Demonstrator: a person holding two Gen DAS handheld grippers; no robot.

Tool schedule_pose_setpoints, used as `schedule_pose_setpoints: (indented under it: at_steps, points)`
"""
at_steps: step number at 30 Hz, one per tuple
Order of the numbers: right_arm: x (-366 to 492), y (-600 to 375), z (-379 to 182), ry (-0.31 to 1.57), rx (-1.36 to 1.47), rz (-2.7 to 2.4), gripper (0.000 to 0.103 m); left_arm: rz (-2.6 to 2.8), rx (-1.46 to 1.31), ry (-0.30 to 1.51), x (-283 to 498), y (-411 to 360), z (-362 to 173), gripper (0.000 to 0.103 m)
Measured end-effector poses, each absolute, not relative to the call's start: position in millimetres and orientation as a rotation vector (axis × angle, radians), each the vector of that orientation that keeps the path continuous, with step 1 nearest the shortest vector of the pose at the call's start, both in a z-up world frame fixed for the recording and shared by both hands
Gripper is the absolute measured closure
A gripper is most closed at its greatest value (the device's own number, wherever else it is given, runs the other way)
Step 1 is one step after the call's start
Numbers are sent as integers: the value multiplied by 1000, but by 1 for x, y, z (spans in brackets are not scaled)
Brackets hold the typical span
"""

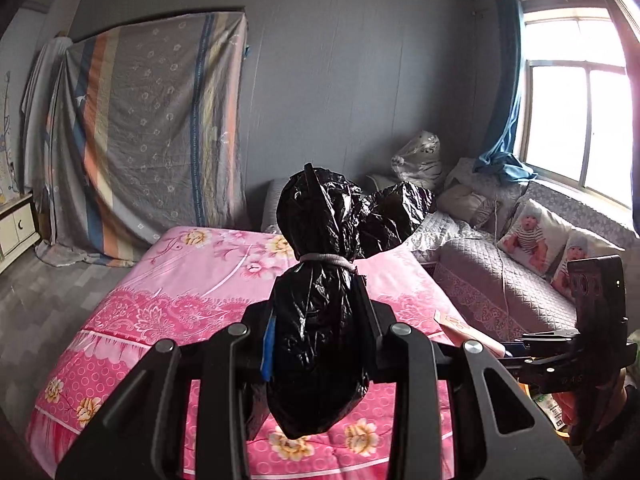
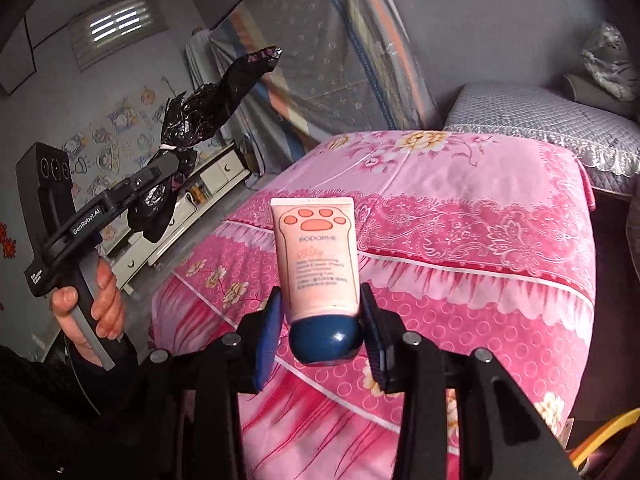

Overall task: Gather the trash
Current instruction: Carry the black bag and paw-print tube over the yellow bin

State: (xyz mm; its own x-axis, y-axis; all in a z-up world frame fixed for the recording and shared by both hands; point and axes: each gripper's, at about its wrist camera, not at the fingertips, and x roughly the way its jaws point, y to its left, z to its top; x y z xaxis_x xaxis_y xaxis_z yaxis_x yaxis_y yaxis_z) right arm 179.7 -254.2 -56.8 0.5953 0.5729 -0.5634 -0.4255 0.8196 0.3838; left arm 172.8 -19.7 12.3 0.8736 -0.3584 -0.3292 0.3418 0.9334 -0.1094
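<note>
A black trash bag (image 1: 320, 320), tied with a white band (image 1: 326, 260), stands upright between the fingers of my left gripper (image 1: 320, 296), which is shut on it. The right wrist view shows the same bag (image 2: 192, 120) in that gripper (image 2: 168, 168), held up at the left by a hand (image 2: 100, 304). My right gripper (image 2: 322, 312) is shut on a pink tube (image 2: 316, 252) with a paw print and a dark blue cap (image 2: 326, 340); its blue pads (image 2: 268, 328) press the lower end. Both are held above the bed. In the left wrist view the right gripper (image 1: 508, 350) enters from the right with the tube's end (image 1: 468, 330) showing.
A bed with a pink floral cover (image 1: 180, 300) lies below both grippers. Beyond it stand a grey quilted couch (image 1: 500, 280) with baby-print cushions (image 1: 528, 236), a window (image 1: 576, 100) and blue curtain (image 1: 504, 100). A striped sheet (image 1: 152, 120) hangs on the wall; a white cabinet (image 2: 216, 176) stands left.
</note>
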Motion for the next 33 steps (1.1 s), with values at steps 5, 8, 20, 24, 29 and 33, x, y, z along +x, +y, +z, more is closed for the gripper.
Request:
schedule_pose_setpoints:
  at_steps: [5,8,20,24,29,33]
  points:
    - [137,-296,-45,658,273,484,68,-454,12,305,147,-67,27,73]
    - [115,-323,-44,621,304,410,68,-517,38,301,138,-92,30,73]
    - [33,-406,-54,532,417,163,67,-680,127,294,103,-175,33,73]
    - [12,-430,-69,535,449,69,67,-726,159,299,94,-200,31,73]
    - [-9,-457,-92,555,471,-77,67,-775,201,308,82,-228,26,73]
    - [-14,-478,-115,597,473,-233,67,-813,224,333,80,-252,17,72]
